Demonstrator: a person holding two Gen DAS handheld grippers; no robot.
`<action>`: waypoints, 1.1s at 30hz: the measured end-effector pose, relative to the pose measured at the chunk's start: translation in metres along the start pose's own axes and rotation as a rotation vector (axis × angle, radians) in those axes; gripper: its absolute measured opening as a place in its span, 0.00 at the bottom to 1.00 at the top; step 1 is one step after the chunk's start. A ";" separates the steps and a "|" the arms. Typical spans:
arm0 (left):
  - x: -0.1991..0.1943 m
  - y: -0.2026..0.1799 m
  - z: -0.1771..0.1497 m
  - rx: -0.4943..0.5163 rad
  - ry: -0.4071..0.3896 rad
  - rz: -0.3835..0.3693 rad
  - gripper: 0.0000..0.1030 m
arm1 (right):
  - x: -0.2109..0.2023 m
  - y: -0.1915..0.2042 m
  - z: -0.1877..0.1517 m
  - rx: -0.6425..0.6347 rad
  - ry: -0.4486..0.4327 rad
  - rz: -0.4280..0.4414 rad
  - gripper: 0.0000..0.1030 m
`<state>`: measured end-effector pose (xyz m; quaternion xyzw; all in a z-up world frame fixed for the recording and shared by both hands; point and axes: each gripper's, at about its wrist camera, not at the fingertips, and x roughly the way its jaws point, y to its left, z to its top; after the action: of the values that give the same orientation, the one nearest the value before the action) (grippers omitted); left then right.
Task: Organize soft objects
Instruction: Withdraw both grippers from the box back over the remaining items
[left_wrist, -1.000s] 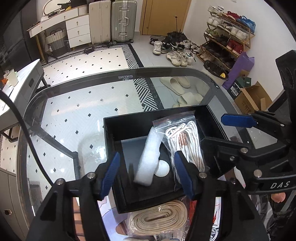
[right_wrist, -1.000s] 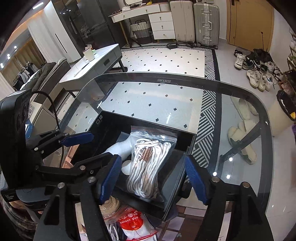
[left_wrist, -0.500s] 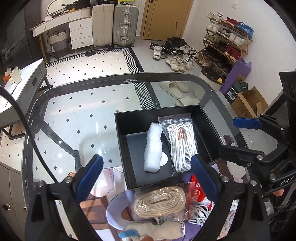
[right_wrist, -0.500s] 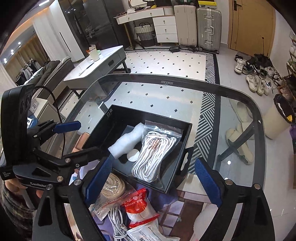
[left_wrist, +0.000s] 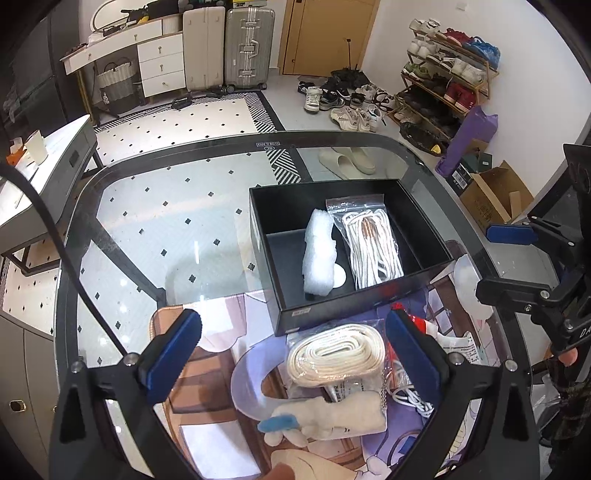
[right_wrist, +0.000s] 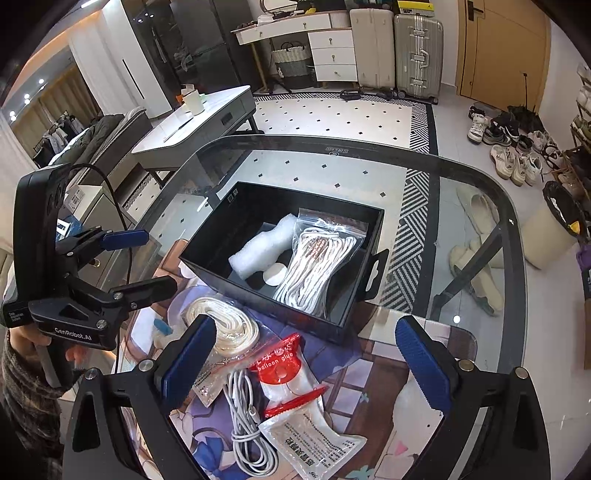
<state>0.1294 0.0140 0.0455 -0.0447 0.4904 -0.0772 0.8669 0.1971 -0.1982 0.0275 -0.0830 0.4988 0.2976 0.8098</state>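
Both the left gripper (left_wrist: 293, 332) and the right gripper (right_wrist: 306, 341) have just been spreading wide, nothing between them. The white foam roll (left_wrist: 317, 254) and bagged white cord (left_wrist: 371, 247) lie in the open black box (left_wrist: 264, 254) at frame centre, presumably sorted; the coiled cream strap (left_wrist: 334, 354) waits below.

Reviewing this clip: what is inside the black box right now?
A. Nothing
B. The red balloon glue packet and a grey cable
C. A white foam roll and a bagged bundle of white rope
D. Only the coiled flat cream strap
C: the black box holds the white foam roll beside the bagged white rope; the other items lie outside it.
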 end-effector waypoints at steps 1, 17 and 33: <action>-0.001 0.000 -0.002 0.002 0.000 -0.005 0.97 | -0.001 0.000 -0.003 0.000 0.001 0.001 0.96; -0.007 0.003 -0.033 0.128 0.031 -0.039 0.97 | -0.007 0.007 -0.049 -0.006 0.035 0.020 0.96; -0.006 -0.006 -0.063 0.326 0.054 -0.131 0.97 | 0.001 0.025 -0.081 -0.036 0.073 0.057 0.96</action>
<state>0.0720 0.0086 0.0191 0.0666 0.4905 -0.2132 0.8423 0.1221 -0.2125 -0.0090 -0.0941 0.5248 0.3260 0.7807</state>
